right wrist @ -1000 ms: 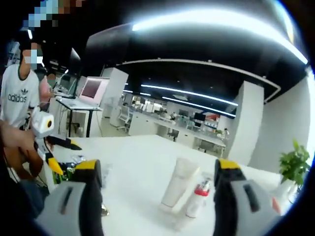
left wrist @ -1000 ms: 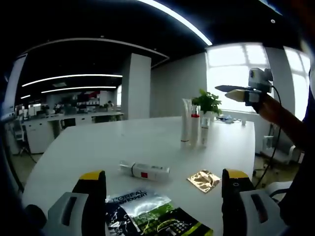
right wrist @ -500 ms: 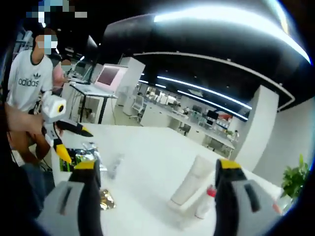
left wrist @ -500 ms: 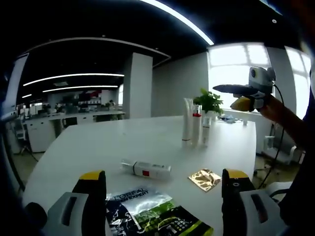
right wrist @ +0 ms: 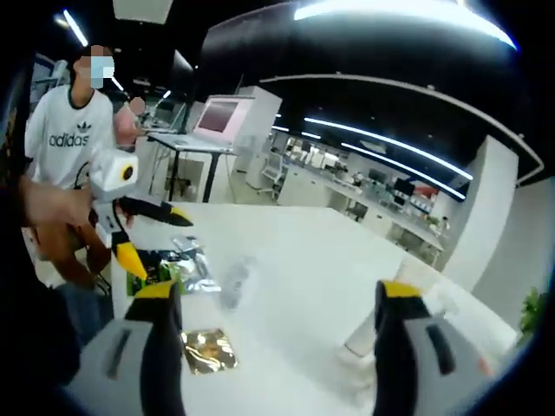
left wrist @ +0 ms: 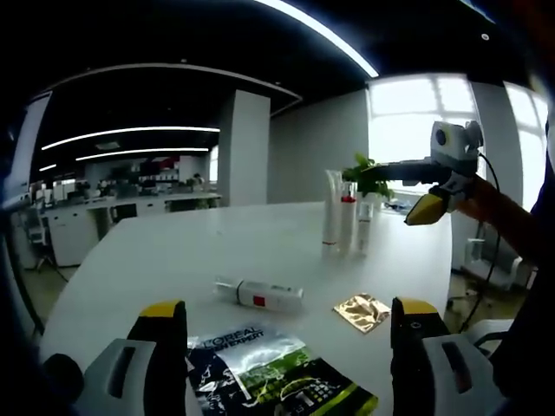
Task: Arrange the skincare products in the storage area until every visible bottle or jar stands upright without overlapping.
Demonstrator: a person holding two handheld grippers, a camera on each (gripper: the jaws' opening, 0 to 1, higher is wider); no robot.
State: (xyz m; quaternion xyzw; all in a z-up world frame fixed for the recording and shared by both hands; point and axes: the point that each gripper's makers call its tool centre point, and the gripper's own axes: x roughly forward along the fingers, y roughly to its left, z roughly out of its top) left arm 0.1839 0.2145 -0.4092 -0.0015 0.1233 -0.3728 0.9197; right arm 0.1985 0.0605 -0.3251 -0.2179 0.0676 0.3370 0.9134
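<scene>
Now both grippers hover above a white table (left wrist: 173, 260) with their jaws spread wide and nothing between them. Seen from the left gripper view, the left gripper (left wrist: 282, 364) sits low over the near edge of the table, its yellow-tipped jaws flanking a dark green and silver sachet pack (left wrist: 277, 381) that lies flat just ahead of it. Beyond the pack a small white bottle (left wrist: 260, 293) with a red mark lies on its side, and to its right a crumpled gold foil piece (left wrist: 362, 310) rests on the table. Farther back, near the far edge, a tall white tube (left wrist: 332, 208) stands upright, touching or just beside a bottle with a red cap (left wrist: 347, 221) and a third slim bottle (left wrist: 363, 225); a green plant (left wrist: 368, 178) stands behind them. The right gripper (left wrist: 416, 186) hangs in the air at the right, held by a hand (left wrist: 481, 195), its jaws parted. From the right gripper view, the same foil lies between the jaws, the pack sits beyond it at left, and the lying bottle is a blur.
</scene>
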